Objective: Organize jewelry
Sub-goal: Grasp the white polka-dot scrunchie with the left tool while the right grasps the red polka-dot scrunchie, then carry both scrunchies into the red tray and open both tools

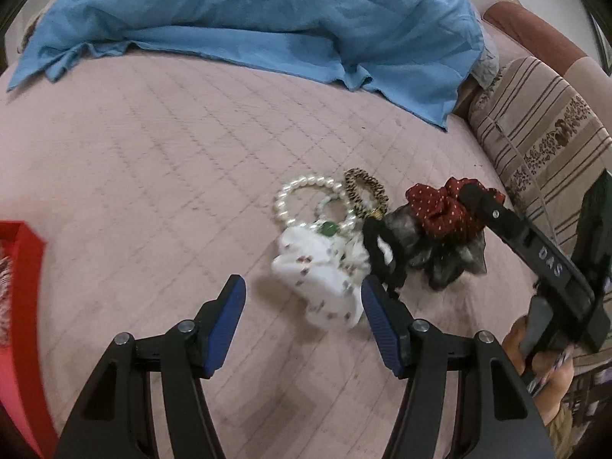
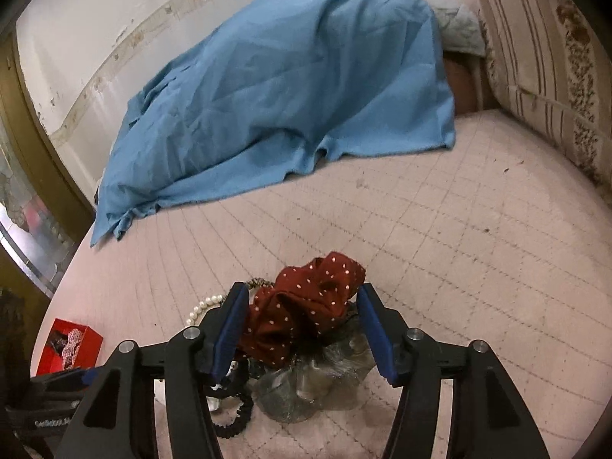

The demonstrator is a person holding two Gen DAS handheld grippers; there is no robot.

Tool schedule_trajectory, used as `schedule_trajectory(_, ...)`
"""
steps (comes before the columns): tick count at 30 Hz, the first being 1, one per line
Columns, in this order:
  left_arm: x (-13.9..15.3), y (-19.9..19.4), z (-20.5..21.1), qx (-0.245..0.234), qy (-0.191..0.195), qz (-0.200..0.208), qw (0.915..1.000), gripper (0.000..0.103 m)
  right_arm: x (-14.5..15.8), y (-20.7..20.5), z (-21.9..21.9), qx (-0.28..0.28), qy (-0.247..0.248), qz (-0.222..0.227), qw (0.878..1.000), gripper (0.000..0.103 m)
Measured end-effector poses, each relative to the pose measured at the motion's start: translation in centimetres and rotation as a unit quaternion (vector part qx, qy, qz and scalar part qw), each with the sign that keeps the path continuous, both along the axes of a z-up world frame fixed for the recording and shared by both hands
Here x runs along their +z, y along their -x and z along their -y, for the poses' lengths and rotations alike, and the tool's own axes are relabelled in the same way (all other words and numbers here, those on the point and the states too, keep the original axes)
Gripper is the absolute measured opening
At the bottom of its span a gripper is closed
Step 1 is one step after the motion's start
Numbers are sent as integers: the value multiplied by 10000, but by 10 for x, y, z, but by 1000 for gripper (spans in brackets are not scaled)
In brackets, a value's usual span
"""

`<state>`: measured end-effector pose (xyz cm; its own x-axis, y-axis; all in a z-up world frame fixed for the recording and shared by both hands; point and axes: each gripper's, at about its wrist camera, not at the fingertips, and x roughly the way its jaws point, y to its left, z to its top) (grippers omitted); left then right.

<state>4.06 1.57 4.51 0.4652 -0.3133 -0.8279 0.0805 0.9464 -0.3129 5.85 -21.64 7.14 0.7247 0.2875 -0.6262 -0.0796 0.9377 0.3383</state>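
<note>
A pile of hair ties and bracelets lies on the pink quilted bed (image 1: pixel 153 160). In the left wrist view I see a white flowered scrunchie (image 1: pixel 321 275), pearl bracelets (image 1: pixel 306 199), a leopard hair tie (image 1: pixel 363 191), a black tie (image 1: pixel 382 252), a grey sheer scrunchie (image 1: pixel 440 256) and a red dotted scrunchie (image 1: pixel 440 210). My left gripper (image 1: pixel 302 298) is open, its jaws on either side of the near part of the white scrunchie. My right gripper (image 2: pixel 302 306) is open with the red dotted scrunchie (image 2: pixel 306 306) between its jaws, above the grey one (image 2: pixel 306 386).
A red box (image 2: pixel 69 348) holding a patterned item sits at the bed's left; its wall shows in the left wrist view (image 1: pixel 19 306). A blue sheet (image 1: pixel 248 11) covers the far side. A striped cushion (image 1: pixel 535 130) lies at the right.
</note>
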Motion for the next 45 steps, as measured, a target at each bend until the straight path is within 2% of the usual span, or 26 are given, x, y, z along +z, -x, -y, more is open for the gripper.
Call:
schedule_trajectory(3, -10, -8, 11, -86, -73, -90, 9999, 62, 1, 0, -2, 38, 126, 115, 9998, 57)
schedule_trajectory(4, -13, -8, 13, -106, -79, -120, 9998, 55, 1, -1, -3, 73, 163, 134, 9998, 43)
schedule_trajectory(5, -16, -9, 15, -133, -79, -148, 9998, 46, 0, -1, -4, 121, 186, 128, 9997, 26)
schedule_trajectory(6, -19, -8, 17, -186, -91, -222, 9995, 21, 0, -1, -5, 196, 179, 97, 9996, 20)
schedule_trajectory(7, -20, -7, 17, -225, -74, -281, 9993, 9, 0, -1, -5, 211, 161, 96, 9996, 17)
schedule_trajectory(12, -2, 10, 6, -140, -70, -27, 9999, 9, 18, 12, -1, 165, -46, 374, 9992, 13)
schedule_trajectory(19, 40, 50, -20, -136, -50, 462, 9988, 9, 42, 44, 1, 231, -498, 697, 9961, 13)
schedule_trajectory(23, 55, 70, -44, -54, -31, 604, 9982, 9, 48, 55, -10, 329, -479, 742, 9955, 13)
schedule_trajectory(27, 67, 90, -80, 216, -267, 821, 9960, 9, 41, 63, -28, 476, -325, 609, 9965, 13)
schedule_trajectory(33, 73, 119, -148, 739, -636, 1032, 9899, 9, 31, 85, -65, 758, -244, 345, 9962, 13)
schedule_trajectory(36, 69, 132, -193, 1173, -642, 1004, 9859, 9, 30, 99, -90, 1005, -323, 235, 9941, 13)
schedule_trajectory(40, 66, 146, -243, 1644, -487, 953, 9806, 9, 34, 111, -140, 1485, -413, 84, 9880, 13)
schedule_trajectory(45, 58, 158, -288, 2087, -564, 904, 9722, 9, 47, 118, -221, 2263, -355, -36, 9734, 13)
